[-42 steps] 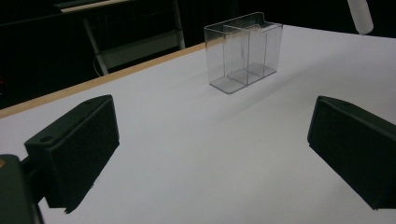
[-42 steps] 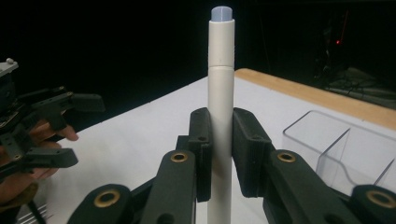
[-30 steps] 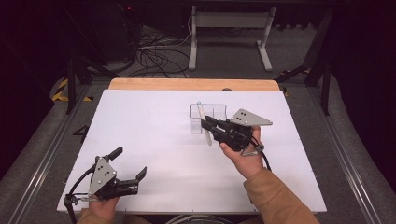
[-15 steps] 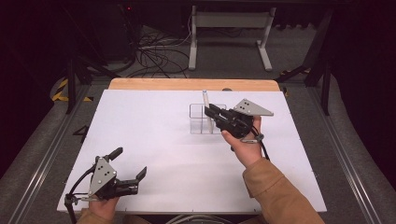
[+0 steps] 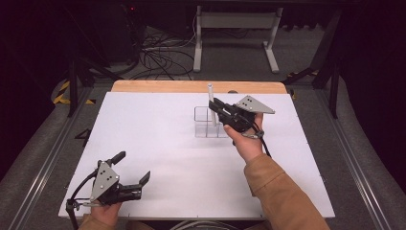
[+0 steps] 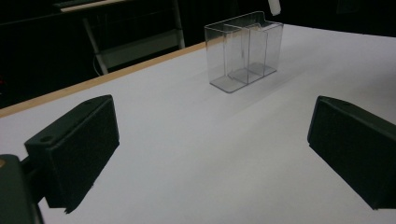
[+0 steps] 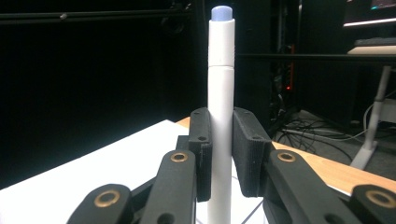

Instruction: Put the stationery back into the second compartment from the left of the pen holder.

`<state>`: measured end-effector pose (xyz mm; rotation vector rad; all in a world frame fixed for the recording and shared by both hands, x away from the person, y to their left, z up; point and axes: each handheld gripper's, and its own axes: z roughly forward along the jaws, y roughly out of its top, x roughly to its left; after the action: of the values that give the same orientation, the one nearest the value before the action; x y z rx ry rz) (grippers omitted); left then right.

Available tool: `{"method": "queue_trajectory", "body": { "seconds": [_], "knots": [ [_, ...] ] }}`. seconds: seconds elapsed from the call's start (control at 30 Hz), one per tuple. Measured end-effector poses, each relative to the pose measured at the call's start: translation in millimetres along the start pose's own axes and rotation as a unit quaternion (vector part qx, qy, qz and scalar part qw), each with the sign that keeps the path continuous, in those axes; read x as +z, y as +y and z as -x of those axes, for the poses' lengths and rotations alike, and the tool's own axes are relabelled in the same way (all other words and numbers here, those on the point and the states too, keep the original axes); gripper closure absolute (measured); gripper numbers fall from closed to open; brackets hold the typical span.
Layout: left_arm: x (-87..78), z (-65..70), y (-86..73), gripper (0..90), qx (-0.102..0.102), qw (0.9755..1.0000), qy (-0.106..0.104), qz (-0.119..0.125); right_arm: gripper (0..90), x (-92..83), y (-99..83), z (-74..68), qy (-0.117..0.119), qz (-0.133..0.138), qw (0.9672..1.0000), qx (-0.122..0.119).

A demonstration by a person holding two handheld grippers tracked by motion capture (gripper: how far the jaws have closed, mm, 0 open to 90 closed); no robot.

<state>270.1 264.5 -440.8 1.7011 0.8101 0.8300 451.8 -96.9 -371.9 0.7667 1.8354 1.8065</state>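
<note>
A white marker with a pale blue end stands upright, and my right gripper is shut on its barrel. It hangs over the back of a clear plastic compartment holder at the middle-right of the white table. In the right gripper view the marker rises between the two black pads of the gripper. My left gripper rests open at the front left with nothing between its fingers. The left gripper view looks past the wide-open gripper to the holder, with the marker's tip above it.
The white table top has a wooden strip along its far edge. Beyond it stand a metal frame's legs and a tangle of cables on the floor. A sleeved forearm reaches in from the bottom right.
My right gripper has carried the marker away from the person toward the holder's back, and the marker has come from a tilt to upright. The left gripper has stayed put.
</note>
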Motion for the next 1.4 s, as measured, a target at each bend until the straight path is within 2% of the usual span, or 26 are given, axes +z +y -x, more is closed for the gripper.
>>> {"method": "queue_trajectory", "body": {
  "seconds": [0.23, 0.3, 0.5, 0.8, 1.0, 1.4],
  "knots": [
    [0.2, 0.0, 0.0, 2.9, 0.000, 1.0000, -0.001, -0.002, 79.0, 8.2, -3.7, 6.8, -0.022, 0.014, 0.9995, -0.017],
    [0.1, -0.1, -0.1, 2.9, 0.000, 1.0000, 0.000, -0.001, 79.0, 10.3, -4.5, 6.9, -0.030, 0.015, 0.9987, -0.037],
    [0.0, 0.0, -0.1, 2.9, 0.000, 1.0000, -0.001, 0.001, 79.0, 17.8, -6.8, 8.1, -0.044, 0.020, 0.9979, -0.043],
    [0.1, -0.5, -0.2, 2.9, -0.001, 1.0000, -0.002, 0.000, 79.0, 24.0, -11.2, 17.9, -0.064, 0.010, 0.9975, -0.027],
    [0.1, -0.3, -0.1, 2.9, 0.000, 1.0000, -0.001, -0.001, 79.0, 26.0, -12.7, 19.0, -0.063, 0.008, 0.9978, -0.017],
    [-0.6, -0.7, -0.3, 2.9, -0.001, 1.0000, -0.002, 0.001, 79.0, 33.2, -24.2, 24.3, -0.066, -0.015, 0.9977, 0.002]
  ]
}}
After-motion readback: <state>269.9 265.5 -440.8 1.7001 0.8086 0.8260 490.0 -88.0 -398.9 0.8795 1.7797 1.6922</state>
